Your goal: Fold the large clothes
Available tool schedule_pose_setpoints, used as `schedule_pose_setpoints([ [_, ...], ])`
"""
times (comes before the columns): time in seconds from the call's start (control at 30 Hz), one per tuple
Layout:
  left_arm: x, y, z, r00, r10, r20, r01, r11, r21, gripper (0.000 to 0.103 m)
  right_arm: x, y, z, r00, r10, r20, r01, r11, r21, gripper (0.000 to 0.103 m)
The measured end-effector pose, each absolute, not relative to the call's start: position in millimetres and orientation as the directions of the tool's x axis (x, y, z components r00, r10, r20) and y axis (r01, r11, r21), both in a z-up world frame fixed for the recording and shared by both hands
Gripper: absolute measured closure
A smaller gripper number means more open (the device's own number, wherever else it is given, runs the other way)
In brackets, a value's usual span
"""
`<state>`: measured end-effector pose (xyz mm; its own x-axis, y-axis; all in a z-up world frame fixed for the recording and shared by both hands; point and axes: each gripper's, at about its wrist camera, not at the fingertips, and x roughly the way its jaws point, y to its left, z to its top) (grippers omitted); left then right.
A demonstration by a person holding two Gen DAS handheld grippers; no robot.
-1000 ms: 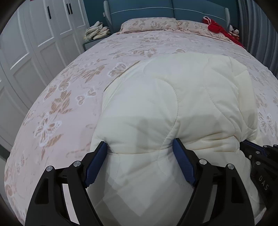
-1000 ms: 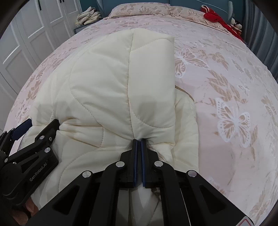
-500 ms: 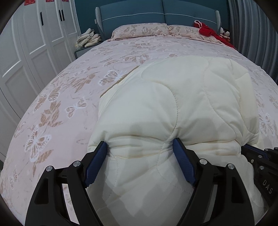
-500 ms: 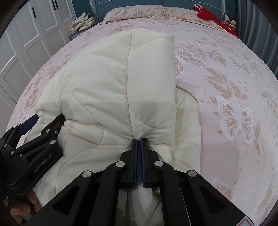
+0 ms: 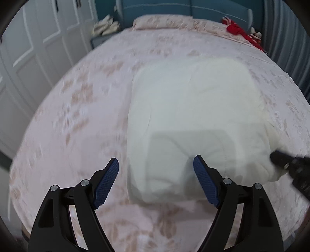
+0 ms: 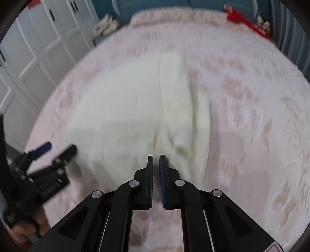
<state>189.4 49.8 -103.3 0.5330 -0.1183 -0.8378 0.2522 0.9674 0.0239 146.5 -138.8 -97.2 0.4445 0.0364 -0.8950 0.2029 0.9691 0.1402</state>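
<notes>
A cream quilted jacket [image 5: 193,116] lies folded in a thick bundle on the pink butterfly bedspread [image 5: 77,116]; it also shows in the right wrist view [image 6: 135,116]. My left gripper [image 5: 156,166] is open, its blue pads apart, just short of the bundle's near edge, holding nothing. My right gripper [image 6: 156,157] has its pads slightly parted at the bundle's near edge; I see no cloth between them. Both views are motion-blurred. Each gripper shows at the edge of the other's view: the right [image 5: 290,164], the left [image 6: 48,155].
White wardrobe doors [image 5: 29,48] stand along the left. The blue headboard [image 5: 174,9] and pillows [image 5: 164,21] are at the far end, with a red item [image 5: 240,33] at the far right. A nightstand with folded cloth [image 5: 104,27] is at the far left.
Both grippers have pulled back and up from the jacket. The left no longer straddles the bundle. The right's pads have parted and let the fold go.
</notes>
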Motion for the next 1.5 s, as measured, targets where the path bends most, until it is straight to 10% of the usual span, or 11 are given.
schedule_pose_setpoints([
  [0.77, 113, 46, -48, 0.623, -0.083, -0.778, 0.228, 0.97, 0.079, 0.026, 73, -114, -46, 0.552, -0.04, -0.833, 0.194, 0.978, 0.082, 0.093],
  [1.07, 65, 54, -46, 0.659, -0.063, -0.75, 0.191, 0.978, 0.086, 0.012, 22, -99, -38, 0.606, -0.098, -0.789, 0.192, 0.981, 0.026, 0.037],
  [1.5, 21, 68, -55, 0.673, -0.028, -0.739, 0.166, 0.979, 0.114, 0.011, -23, -87, -46, 0.607, -0.127, -0.784, 0.228, 0.974, 0.018, 0.026],
])
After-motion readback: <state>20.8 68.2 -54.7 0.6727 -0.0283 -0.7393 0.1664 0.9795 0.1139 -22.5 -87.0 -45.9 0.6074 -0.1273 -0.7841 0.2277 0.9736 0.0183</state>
